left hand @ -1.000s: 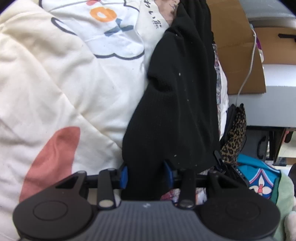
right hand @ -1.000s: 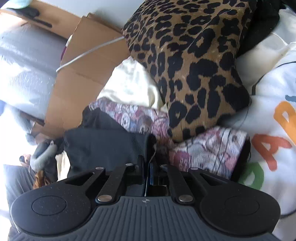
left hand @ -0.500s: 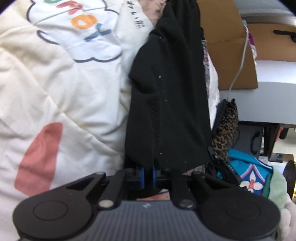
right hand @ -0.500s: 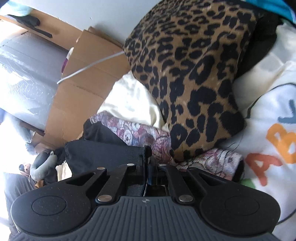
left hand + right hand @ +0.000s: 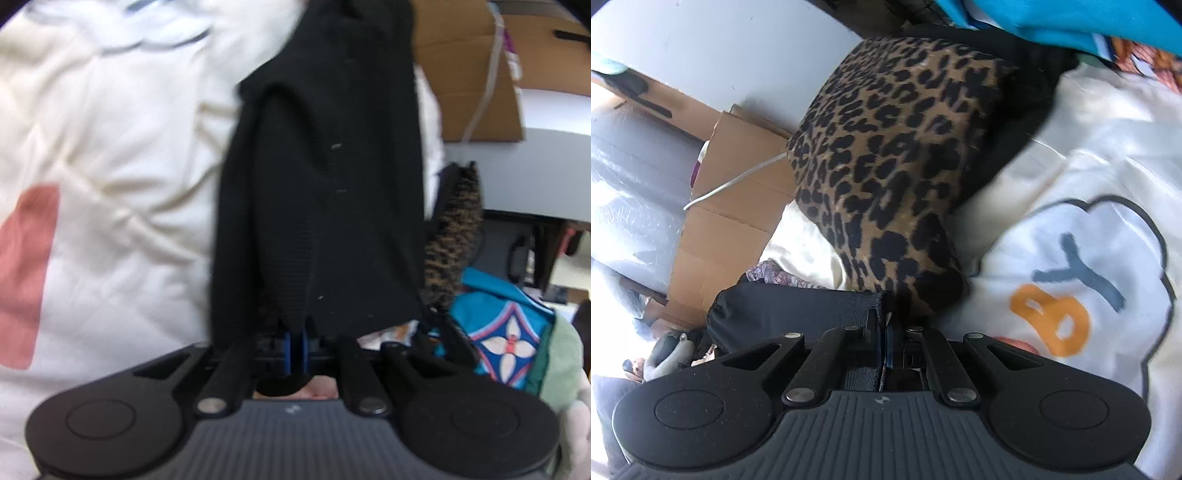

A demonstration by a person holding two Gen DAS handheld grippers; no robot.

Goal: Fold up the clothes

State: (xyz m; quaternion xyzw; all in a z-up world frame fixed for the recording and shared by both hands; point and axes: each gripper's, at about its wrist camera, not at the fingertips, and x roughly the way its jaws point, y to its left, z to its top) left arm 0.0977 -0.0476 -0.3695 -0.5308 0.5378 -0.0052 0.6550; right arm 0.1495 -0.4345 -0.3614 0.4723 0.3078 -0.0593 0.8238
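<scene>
A black knit garment (image 5: 321, 206) stretches away from my left gripper (image 5: 295, 334), which is shut on its near edge, blue pads pressed together. The cloth hangs taut over a cream quilt (image 5: 110, 184). In the right wrist view my right gripper (image 5: 884, 325) is shut on another edge of the black garment (image 5: 798, 310), which bunches out to the left of the fingers. A leopard-print garment (image 5: 894, 162) lies just beyond that gripper on the quilt (image 5: 1071, 177).
Cardboard boxes (image 5: 469, 70) and a white cable (image 5: 735, 181) stand beyond the bed edge. A turquoise patterned cloth (image 5: 506, 339) and a green fabric (image 5: 561, 362) lie at the right. The leopard-print piece (image 5: 454, 243) shows beside the black garment. The quilt bears printed letters (image 5: 1063, 295).
My left gripper went from open around the black garment to shut on its edge, then pulled it taut. The right gripper stayed shut and shifted right, past the floral cloth toward the leopard piece.
</scene>
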